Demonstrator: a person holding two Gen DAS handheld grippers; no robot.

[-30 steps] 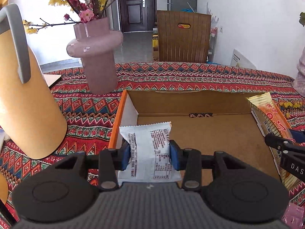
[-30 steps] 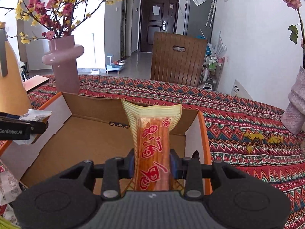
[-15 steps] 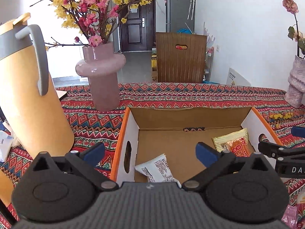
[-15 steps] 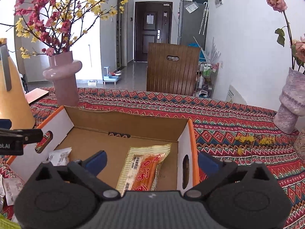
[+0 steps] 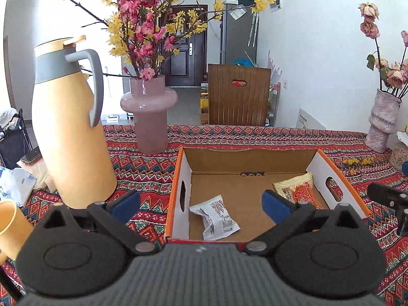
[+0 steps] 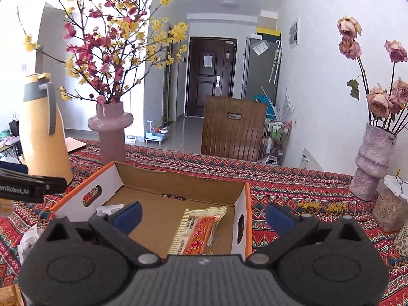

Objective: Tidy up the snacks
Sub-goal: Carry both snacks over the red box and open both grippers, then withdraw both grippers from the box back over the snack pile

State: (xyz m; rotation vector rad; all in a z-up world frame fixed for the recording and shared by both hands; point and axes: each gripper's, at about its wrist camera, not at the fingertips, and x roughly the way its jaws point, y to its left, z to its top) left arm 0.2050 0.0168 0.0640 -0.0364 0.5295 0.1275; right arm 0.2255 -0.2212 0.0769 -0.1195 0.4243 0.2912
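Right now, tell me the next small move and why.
Probably pull both grippers back toward the loose wrappers outside the box. The left gripper and right gripper are open and empty; the white packet and orange snack already lie inside.

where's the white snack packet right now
In the left wrist view, the white snack packet lies on the floor of the cardboard box, in its near left corner by the left wall, apart from the orange snack packet on the right.
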